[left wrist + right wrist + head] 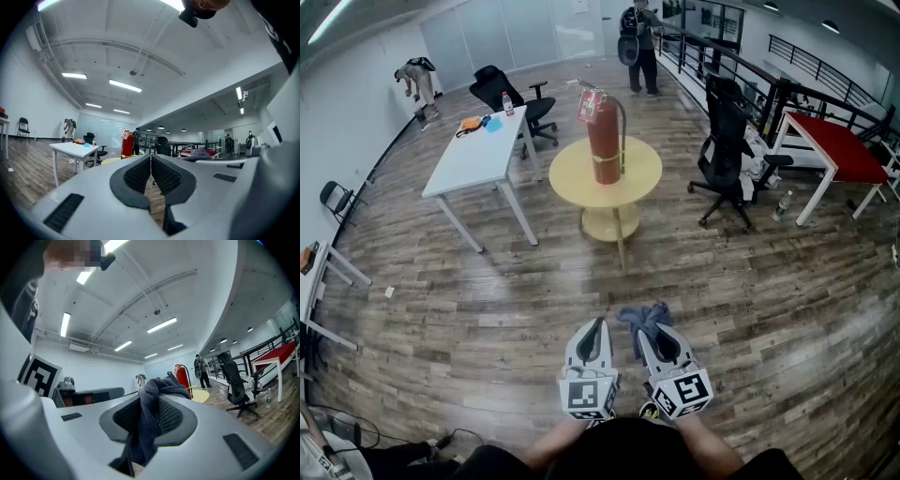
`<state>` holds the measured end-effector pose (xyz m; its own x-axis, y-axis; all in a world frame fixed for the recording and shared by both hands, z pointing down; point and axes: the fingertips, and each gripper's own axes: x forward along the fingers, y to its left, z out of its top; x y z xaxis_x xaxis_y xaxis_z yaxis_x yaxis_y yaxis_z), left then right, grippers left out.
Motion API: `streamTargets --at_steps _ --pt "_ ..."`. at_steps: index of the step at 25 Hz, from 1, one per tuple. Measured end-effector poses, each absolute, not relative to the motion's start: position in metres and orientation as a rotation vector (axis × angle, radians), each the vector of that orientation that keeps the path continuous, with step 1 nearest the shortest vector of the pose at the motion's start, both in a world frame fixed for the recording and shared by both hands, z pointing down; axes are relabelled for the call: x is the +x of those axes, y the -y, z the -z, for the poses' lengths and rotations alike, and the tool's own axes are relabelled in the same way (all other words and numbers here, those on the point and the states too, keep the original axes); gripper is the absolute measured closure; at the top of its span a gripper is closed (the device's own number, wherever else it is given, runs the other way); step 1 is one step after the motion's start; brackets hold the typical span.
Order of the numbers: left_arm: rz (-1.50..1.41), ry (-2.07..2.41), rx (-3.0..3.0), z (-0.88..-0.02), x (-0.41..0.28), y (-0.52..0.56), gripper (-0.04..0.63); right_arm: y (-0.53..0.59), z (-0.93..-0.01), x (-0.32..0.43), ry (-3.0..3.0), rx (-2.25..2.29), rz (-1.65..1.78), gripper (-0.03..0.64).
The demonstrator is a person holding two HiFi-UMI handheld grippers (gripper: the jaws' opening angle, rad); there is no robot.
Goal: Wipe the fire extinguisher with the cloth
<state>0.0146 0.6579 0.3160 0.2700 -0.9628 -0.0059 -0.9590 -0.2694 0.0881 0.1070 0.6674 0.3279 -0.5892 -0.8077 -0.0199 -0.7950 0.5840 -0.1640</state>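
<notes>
A red fire extinguisher (pixel 603 137) with a black hose and a yellow band stands upright on a round yellow table (pixel 572 174) several steps ahead of me. It shows small in the left gripper view (pixel 127 145) and in the right gripper view (pixel 182 375). My right gripper (pixel 647 326) is shut on a dark blue-grey cloth (pixel 642 319) that bunches out past its jaws (pixel 154 413). Beside it, my left gripper (pixel 598 330) is shut with nothing in it (pixel 151 171). Both are held low in front of me, far from the extinguisher.
A white desk (pixel 478 155) with small items stands left of the round table, black office chairs (pixel 727 150) are at both sides, and a red-topped table (pixel 834 145) is at the right. A person (pixel 639 47) stands at the back by a railing. Wood floor lies between.
</notes>
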Motion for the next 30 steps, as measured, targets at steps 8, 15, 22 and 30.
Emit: streamTargets --at_steps 8,15,22,30 --pt "0.074 1.830 2.445 -0.325 0.006 -0.660 0.571 -0.671 -0.332 0.091 -2.730 -1.338 0.176 0.537" --pt "0.103 1.841 2.447 -0.321 -0.021 -0.663 0.571 -0.671 -0.325 0.079 -2.715 -1.408 0.134 0.537" --pt "0.071 1.841 2.408 -0.335 -0.050 -0.643 0.571 -0.638 -0.331 0.083 -2.673 -1.480 0.135 0.537" --pt "0.027 1.858 2.371 -0.349 -0.052 -0.593 0.571 -0.576 -0.341 0.091 -2.692 -1.462 0.143 0.537"
